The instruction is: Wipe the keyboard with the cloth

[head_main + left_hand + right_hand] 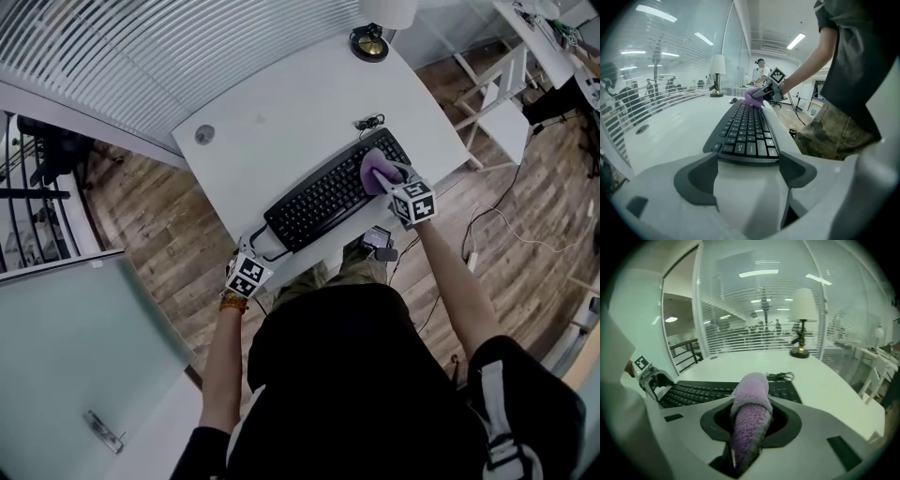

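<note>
Where the desk point(281, 122) edge meets the person, the left gripper point(749, 164) stands with its jaws set wide. Its tips flank the near short end of the black keyboard point(747, 131); contact with the keyboard cannot be confirmed. The keyboard lies diagonally across the white desk. At its far end, the right gripper point(751, 417) is clamped on the purple cloth point(750, 399), which rests on the keys. A coiled black cable point(370, 122) lies just beyond. A lamp point(802, 310) stands farthest back.
</note>
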`<state>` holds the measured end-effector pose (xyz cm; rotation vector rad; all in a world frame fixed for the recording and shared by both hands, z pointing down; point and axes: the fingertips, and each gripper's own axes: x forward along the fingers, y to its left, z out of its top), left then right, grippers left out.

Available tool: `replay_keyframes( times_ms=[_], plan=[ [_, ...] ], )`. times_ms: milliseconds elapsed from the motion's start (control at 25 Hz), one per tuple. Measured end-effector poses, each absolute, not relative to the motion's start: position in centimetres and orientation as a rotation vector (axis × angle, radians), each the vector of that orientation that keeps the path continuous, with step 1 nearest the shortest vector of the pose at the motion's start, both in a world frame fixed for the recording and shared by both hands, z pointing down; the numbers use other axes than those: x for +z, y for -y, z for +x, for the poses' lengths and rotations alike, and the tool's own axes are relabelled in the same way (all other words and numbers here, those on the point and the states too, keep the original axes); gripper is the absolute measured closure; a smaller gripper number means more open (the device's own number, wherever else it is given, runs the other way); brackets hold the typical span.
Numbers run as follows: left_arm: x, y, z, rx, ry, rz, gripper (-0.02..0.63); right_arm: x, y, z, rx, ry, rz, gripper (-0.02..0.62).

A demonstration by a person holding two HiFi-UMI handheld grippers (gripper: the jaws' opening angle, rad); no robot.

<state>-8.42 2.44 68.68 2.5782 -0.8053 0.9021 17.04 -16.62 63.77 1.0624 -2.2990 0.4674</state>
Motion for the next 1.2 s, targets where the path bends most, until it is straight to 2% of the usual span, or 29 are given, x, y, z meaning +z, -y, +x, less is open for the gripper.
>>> replay_keyframes(
  times_ms=[160,320,1200],
  plan=[
    [68.6,-2.2,-8.6,0.91,0.794,2.578,0.202,63.4,20.2,26.6,0.441,2.147,1.254,0.482],
    [68.6,-2.3,-8.6,0.912,0.797,2.569,0.202,64.0,21.9,30.5,0.434,2.069,1.306,0.481],
    [68.9,-2.3,-8.7,0.925,0.8,2.555,0.201,66.5,18.7,23.3,0.406,2.163,1.246,0.507]
  ],
)
